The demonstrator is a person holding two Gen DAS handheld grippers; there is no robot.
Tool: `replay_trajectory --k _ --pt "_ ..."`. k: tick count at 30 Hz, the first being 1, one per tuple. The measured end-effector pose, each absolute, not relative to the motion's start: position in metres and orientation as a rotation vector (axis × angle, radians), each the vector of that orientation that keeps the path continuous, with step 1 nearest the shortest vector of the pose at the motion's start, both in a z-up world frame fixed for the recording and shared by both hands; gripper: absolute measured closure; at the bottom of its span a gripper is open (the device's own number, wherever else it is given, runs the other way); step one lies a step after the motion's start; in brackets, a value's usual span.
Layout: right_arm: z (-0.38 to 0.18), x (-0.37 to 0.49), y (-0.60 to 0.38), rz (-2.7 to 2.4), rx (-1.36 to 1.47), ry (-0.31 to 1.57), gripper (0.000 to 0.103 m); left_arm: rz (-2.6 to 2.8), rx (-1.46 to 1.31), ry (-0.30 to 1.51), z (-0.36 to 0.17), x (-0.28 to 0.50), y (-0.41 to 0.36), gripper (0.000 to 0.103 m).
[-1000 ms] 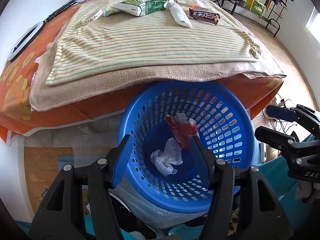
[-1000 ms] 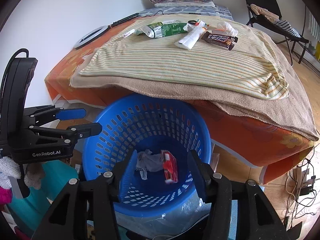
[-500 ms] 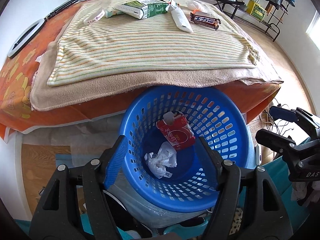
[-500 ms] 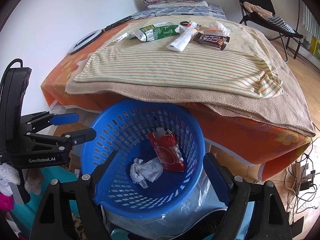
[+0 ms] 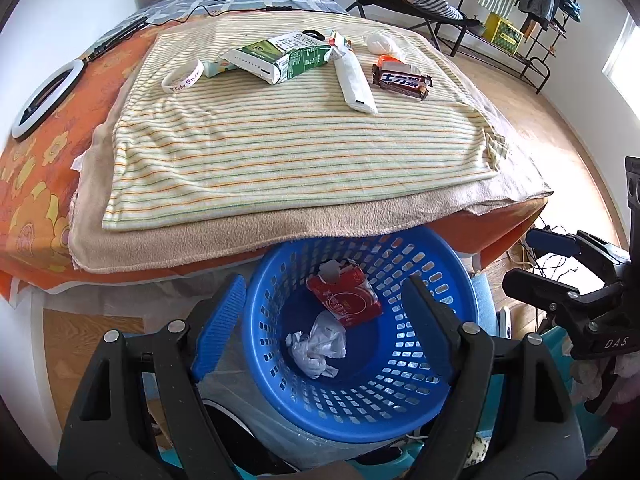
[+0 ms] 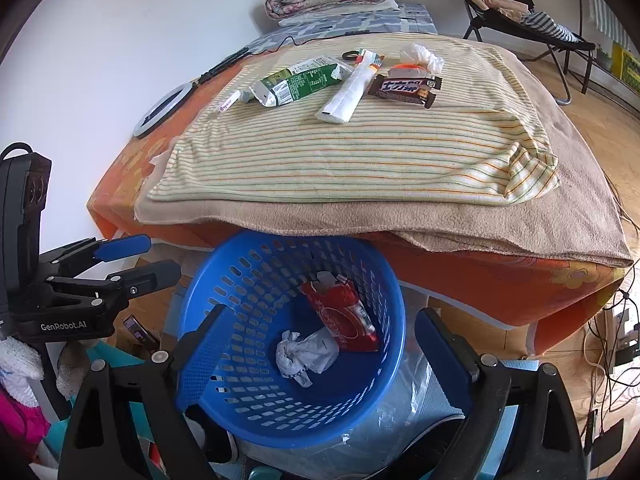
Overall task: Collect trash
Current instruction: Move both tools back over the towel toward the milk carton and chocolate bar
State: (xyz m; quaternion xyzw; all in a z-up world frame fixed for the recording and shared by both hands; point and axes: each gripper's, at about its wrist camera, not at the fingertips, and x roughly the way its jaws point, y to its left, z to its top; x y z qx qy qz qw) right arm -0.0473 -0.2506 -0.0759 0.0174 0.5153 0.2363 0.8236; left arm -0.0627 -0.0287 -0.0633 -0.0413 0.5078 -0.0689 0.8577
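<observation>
The bed [image 5: 36,184] has an orange flowered sheet, and a striped towel [image 5: 296,152] lies on top of it. At the foot of the bed stands a blue basket [image 5: 440,344]. Inside it lie a red packet [image 5: 348,296] and a crumpled white tissue [image 5: 316,344].

The left gripper [image 5: 320,328] and the right gripper [image 6: 320,344] both hang over the basket. Their jaws are opening wide and nothing is between them.

More trash waits at the far end of the towel: a green and white carton [image 5: 280,60], a white tube [image 5: 356,84], a brown chocolate bar [image 5: 402,82], a white wad [image 5: 380,44] and a white wristband [image 5: 182,78].

I think the next step is to reach for these things. It is best to take one thing per gripper, come from above and close across the narrow side, without catching the towel.

The chocolate bar shows Chinese characters. The wristband reads something like "Kobe Bryant". "GenRobot.AI" is printed on the left gripper and "DAS" on the right one.
</observation>
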Motion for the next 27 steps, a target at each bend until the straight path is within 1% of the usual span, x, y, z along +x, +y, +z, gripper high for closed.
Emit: replay_trajectory --k 13,19,27 --pt "-0.035 0.014 -0.256 0.492 -0.029 0.983 0.009 -0.139 -0.051 0.991 -0.029 0.002 -0.011 0.020" --pt "-0.030 0.065 -0.264 0.479 0.019 0.980 0.009 -0.170 -0.039 0.981 -0.018 0.057 -0.002 0.020" --pt "-0.032 0.128 -0.268 0.494 0.057 0.957 0.009 -0.237 -0.101 0.991 -0.014 0.147 0.011 0.020"
